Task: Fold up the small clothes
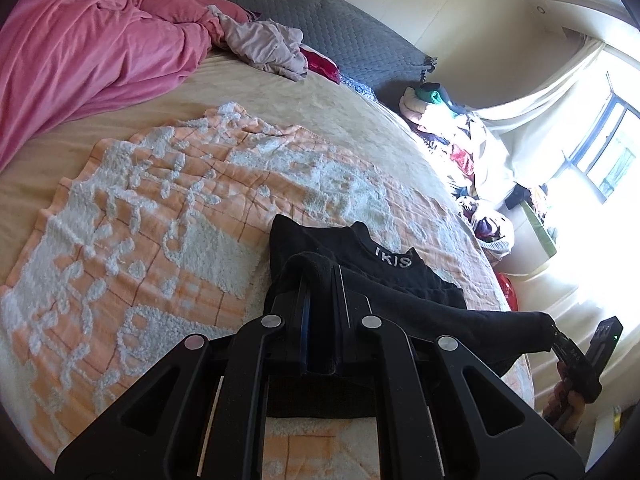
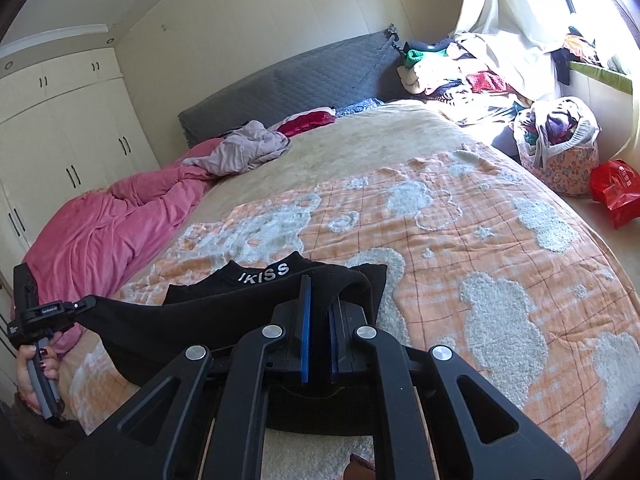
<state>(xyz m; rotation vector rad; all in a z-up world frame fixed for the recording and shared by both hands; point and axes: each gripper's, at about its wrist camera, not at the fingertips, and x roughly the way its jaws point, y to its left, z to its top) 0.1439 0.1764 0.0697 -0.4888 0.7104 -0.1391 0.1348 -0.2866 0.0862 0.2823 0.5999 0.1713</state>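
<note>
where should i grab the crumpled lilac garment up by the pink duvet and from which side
Take the lilac garment by the loose edge that spills toward the open beige sheet, coming in from the foot of the bed. That side is clear, while its other side lies against the pink duvet and the headboard stands behind it. This is a judgement; its folds hide any hem.

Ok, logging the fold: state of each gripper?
Left gripper: shut on the black garment.
Right gripper: shut on the same garment.

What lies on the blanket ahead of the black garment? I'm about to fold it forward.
Nothing visible: both grippers, left and right, are shut on the black garment, and the orange blanket beyond it shows no object.
</note>
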